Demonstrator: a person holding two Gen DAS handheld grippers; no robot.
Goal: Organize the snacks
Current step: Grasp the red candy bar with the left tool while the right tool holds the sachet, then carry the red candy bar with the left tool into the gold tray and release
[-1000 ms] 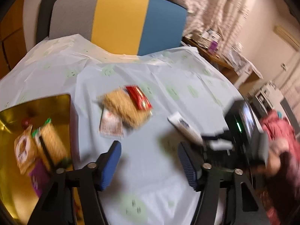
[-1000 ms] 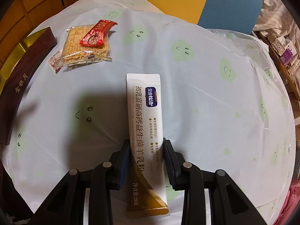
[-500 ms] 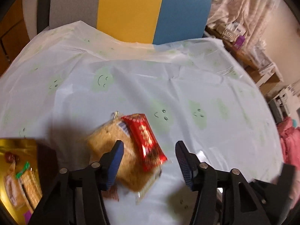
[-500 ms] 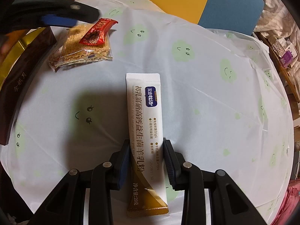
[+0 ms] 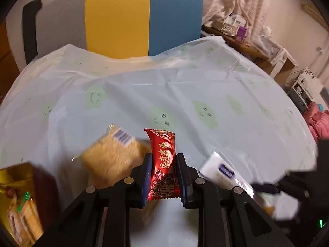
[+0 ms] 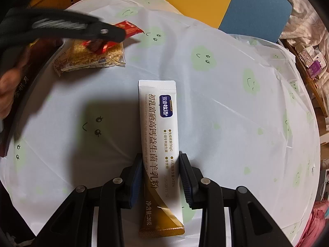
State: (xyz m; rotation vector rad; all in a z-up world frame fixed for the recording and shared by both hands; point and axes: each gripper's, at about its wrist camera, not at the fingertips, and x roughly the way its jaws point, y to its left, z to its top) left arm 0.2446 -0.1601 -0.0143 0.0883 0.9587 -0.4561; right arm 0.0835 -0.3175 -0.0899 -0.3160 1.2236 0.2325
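Observation:
My left gripper [image 5: 163,162] is shut on a red snack packet [image 5: 163,160], its blue pads pressing both long sides. The packet lies partly over a clear bag of yellow crisp noodles [image 5: 111,158]. In the right wrist view the same left gripper [image 6: 115,36] reaches in from the upper left over the red snack packet [image 6: 128,27] and the noodle bag [image 6: 90,58]. My right gripper [image 6: 160,162] is shut on a long white and gold powder sachet [image 6: 158,127] lying flat on the table. That sachet [image 5: 221,169] shows at the lower right of the left view.
A round table with a pale blue smiley-print cloth [image 6: 226,103] carries everything. A gold-lined dark box [image 5: 18,201] with several snacks inside sits at the left edge; its dark wall [image 6: 18,94] shows beside a hand. A grey, yellow and blue chair [image 5: 123,18] stands behind the table.
My left gripper swung from near the gold box across to the red packet, dropped onto it and closed on it. The right gripper and its sachet have stayed still.

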